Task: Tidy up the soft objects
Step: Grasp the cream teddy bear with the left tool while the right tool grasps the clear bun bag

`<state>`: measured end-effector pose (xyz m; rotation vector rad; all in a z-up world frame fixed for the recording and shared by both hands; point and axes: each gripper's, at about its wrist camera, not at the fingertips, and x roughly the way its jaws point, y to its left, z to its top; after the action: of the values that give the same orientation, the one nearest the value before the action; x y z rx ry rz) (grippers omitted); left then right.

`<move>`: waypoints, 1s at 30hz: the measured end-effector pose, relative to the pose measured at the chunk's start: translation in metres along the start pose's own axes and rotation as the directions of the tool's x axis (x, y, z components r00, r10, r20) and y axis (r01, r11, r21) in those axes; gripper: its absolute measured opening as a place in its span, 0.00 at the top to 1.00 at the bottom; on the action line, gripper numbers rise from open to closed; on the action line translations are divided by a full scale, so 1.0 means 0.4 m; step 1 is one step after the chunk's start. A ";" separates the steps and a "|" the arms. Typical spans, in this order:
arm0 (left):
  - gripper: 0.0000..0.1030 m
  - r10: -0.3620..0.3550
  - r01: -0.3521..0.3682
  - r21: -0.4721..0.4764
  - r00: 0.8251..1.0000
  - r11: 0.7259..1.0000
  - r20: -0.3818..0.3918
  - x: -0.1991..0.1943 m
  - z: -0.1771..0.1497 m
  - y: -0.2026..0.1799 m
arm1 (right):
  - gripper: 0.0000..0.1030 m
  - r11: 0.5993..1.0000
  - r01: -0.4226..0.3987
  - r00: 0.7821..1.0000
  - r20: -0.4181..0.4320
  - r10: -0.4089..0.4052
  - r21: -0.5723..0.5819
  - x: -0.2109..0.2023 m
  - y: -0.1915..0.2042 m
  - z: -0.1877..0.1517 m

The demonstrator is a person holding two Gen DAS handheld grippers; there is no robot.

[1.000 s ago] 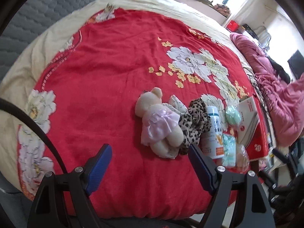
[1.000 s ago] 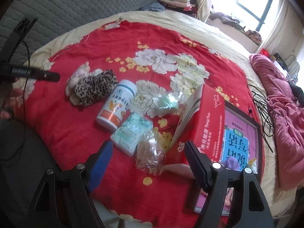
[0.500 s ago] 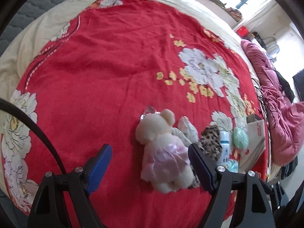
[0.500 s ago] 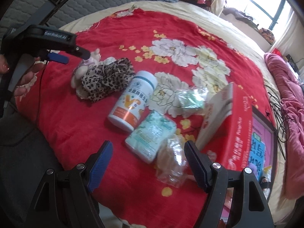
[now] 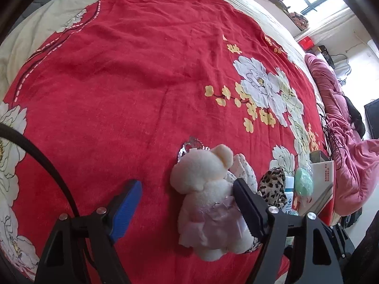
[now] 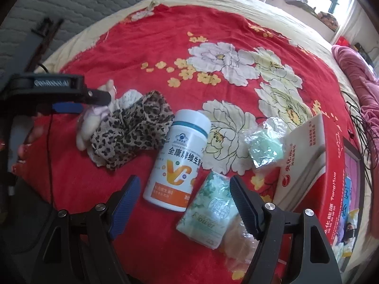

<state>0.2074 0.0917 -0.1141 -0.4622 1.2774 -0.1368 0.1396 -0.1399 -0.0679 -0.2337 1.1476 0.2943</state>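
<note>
A cream teddy bear (image 5: 203, 177) in a pink dress lies on the red flowered blanket (image 5: 118, 82). My left gripper (image 5: 187, 201) hangs low over it. Its jaws are closing with the bear between them, the right finger against the bear's side and the blue left pad (image 5: 125, 203) still apart. Beside the bear lie a white floral cloth (image 5: 244, 168) and a leopard-print cloth (image 6: 135, 130). My right gripper (image 6: 183, 189) stands open above a white bottle (image 6: 180, 161) and a green tissue pack (image 6: 208, 210). The right wrist view shows the left gripper (image 6: 92, 103) at the bear (image 6: 90, 123).
A green item in clear plastic (image 6: 265, 149) and a red box (image 6: 315, 165) lie right of the bottle, with a clear bag (image 6: 236, 241) near the right finger. A pink quilt (image 5: 350, 142) lies at the right and a grey padded headboard (image 6: 71, 4) behind.
Both grippers have come down closer to the bed. The left one has come over the bear, which now lies between its fingers. The right one has shifted left over the bottle and tissue pack.
</note>
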 end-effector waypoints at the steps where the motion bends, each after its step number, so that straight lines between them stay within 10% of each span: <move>1: 0.28 -0.005 0.005 0.003 1.000 1.000 -0.001 0.003 0.002 -0.002 | 0.24 1.000 0.000 1.000 0.001 0.000 0.003 -0.008 -0.013 -0.007; 7: 0.48 -0.024 0.024 0.016 1.000 1.000 -0.010 0.017 0.008 -0.016 | 0.24 0.998 0.045 0.998 -0.034 -0.047 -0.044 -0.047 -0.091 -0.077; 19: 0.54 -0.035 0.034 0.056 0.999 0.998 0.012 -0.006 0.008 -0.038 | 0.26 0.913 0.162 0.960 -0.155 -0.234 -0.375 0.009 -0.052 -0.144; 24: 0.54 -0.055 0.054 0.065 0.998 0.996 0.022 -0.038 0.007 -0.041 | 0.51 0.900 0.157 0.940 -0.218 -0.262 -0.407 0.052 -0.047 -0.155; 30: 0.54 -0.076 0.073 0.078 0.997 0.994 0.032 -0.083 0.005 -0.045 | 0.54 0.933 0.143 0.955 -0.201 -0.217 -0.331 0.030 -0.071 -0.148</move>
<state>0.2023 0.0876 -0.0767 -0.4445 1.2166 -0.2393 0.1033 -0.1849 -0.1012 -0.6677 1.3001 0.2895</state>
